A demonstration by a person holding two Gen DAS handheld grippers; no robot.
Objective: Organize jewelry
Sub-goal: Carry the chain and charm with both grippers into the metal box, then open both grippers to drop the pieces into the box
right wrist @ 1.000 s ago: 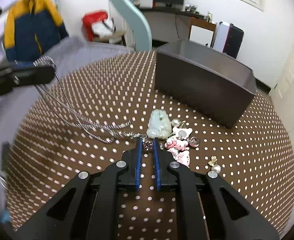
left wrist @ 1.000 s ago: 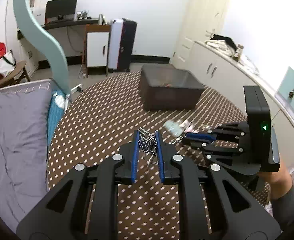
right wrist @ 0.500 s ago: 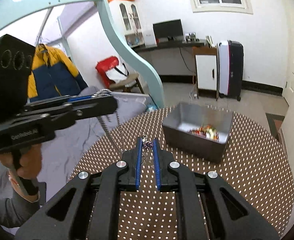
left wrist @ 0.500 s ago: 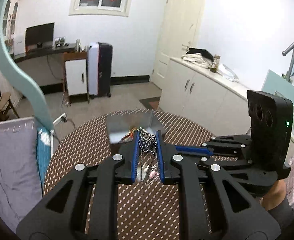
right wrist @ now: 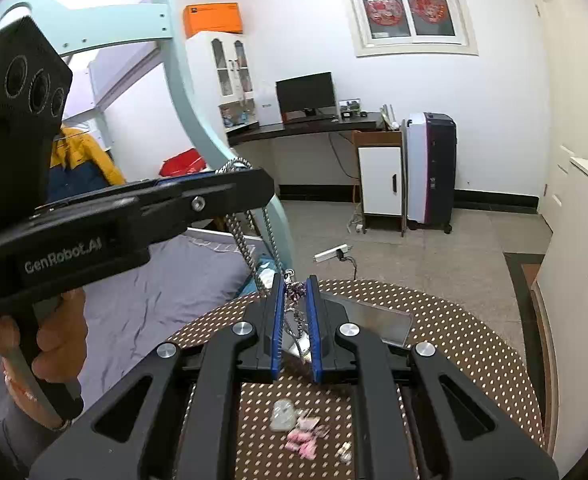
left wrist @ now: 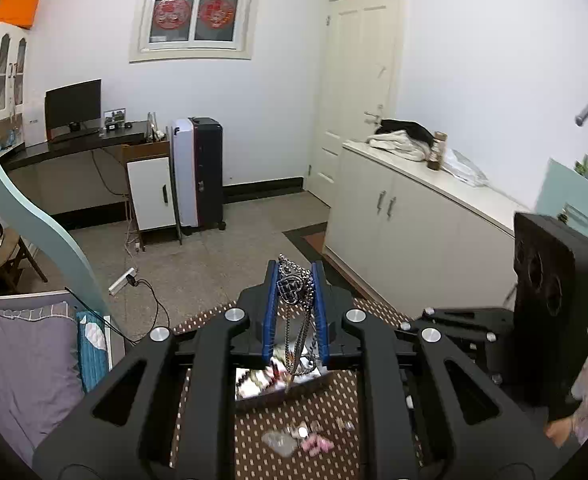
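My left gripper (left wrist: 294,276) is shut on a silver chain necklace (left wrist: 292,286), held high above the table; chain loops hang down between its fingers. My right gripper (right wrist: 294,286) is shut on the other end of the same necklace (right wrist: 294,294), whose chain (right wrist: 240,236) runs up to the left gripper (right wrist: 238,176) in the right wrist view. Below stands the grey metal box (left wrist: 278,384) with jewelry inside; it also shows in the right wrist view (right wrist: 377,318). A pale jade pendant (right wrist: 282,416) and pink charms (right wrist: 303,442) lie on the dotted tablecloth.
The round table with brown dotted cloth (right wrist: 453,360) stands beside a bed with grey bedding (right wrist: 146,292). A small pearl piece (right wrist: 345,451) lies right of the charms. White cabinets (left wrist: 421,232) stand to the right. The right gripper's body (left wrist: 549,300) is close on the right.
Both grippers have risen well above the table with the necklace stretched between them. The box and loose jewelry now lie far below.
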